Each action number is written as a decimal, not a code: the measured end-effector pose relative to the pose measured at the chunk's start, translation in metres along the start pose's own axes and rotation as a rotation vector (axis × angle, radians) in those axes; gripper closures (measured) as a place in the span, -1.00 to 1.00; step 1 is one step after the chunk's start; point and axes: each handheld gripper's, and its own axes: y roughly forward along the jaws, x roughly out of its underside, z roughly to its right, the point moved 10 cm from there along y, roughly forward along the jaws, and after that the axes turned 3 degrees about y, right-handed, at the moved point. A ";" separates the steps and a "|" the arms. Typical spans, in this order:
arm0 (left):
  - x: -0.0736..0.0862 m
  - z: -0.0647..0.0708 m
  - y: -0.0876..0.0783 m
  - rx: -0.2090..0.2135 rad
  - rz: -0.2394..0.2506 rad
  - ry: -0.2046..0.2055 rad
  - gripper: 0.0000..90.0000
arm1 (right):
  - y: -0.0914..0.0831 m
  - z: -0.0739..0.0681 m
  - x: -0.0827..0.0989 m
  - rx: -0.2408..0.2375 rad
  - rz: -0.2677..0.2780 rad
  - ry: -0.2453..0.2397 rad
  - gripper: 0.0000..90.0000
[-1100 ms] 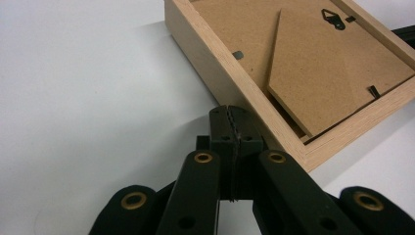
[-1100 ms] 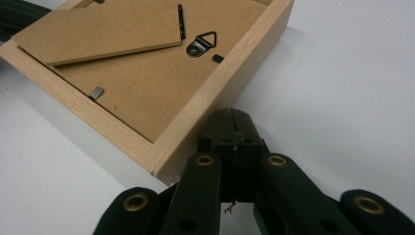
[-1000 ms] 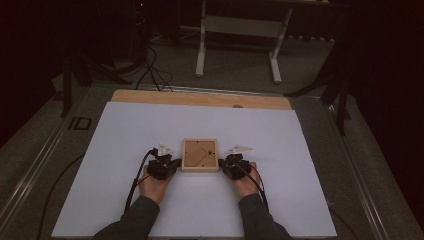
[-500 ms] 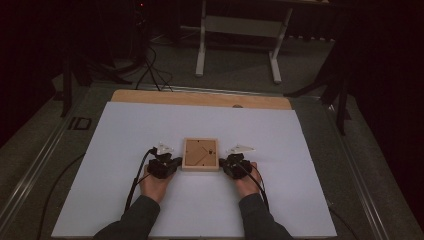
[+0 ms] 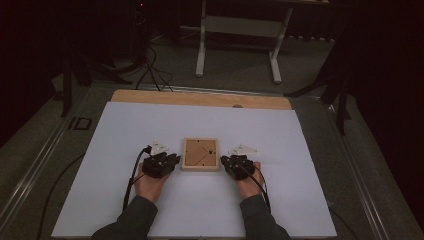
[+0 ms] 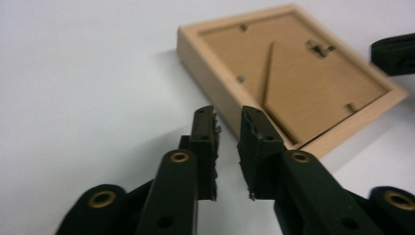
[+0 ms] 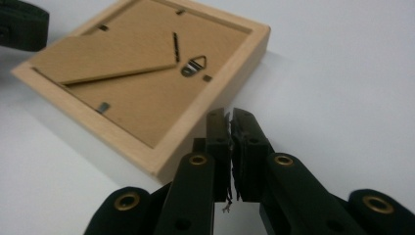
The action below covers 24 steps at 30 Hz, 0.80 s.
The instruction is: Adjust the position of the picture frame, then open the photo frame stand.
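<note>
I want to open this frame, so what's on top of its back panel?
On the wooden frame lying face down: a fold-out stand, a metal hanger and small tabs. Whatever is under the panel is covered.

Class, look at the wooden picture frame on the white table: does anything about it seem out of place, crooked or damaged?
The picture frame lies face down, showing its backing board, hanger and stand. It sits square on the table, undamaged. Nothing else stands out.

2 handheld black grippers, dark long sleeves

Left gripper and right gripper: matte black jaws with brass-ringed pivot holes, ragged pad edges, pale grey 3-cornered plate on top, black cable trailing back. Dark grey sleeves cover both forearms.
</note>
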 end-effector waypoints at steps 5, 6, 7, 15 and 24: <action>-0.009 0.009 -0.009 0.024 0.044 0.042 0.53 | -0.007 -0.011 -0.002 0.002 0.018 -0.064 0.96; -0.010 0.011 -0.010 0.028 0.047 0.054 0.50 | -0.008 -0.014 -0.003 -0.002 0.023 -0.075 0.98; -0.012 0.012 -0.011 0.032 0.051 0.066 0.48 | -0.009 -0.017 -0.003 -0.009 0.030 -0.089 0.98; -0.017 0.030 -0.014 0.106 0.043 0.128 0.34 | -0.010 -0.028 -0.003 -0.045 0.033 -0.128 0.99; -0.023 0.038 -0.014 0.131 0.025 0.135 0.29 | -0.009 -0.030 -0.003 -0.052 0.030 -0.142 0.99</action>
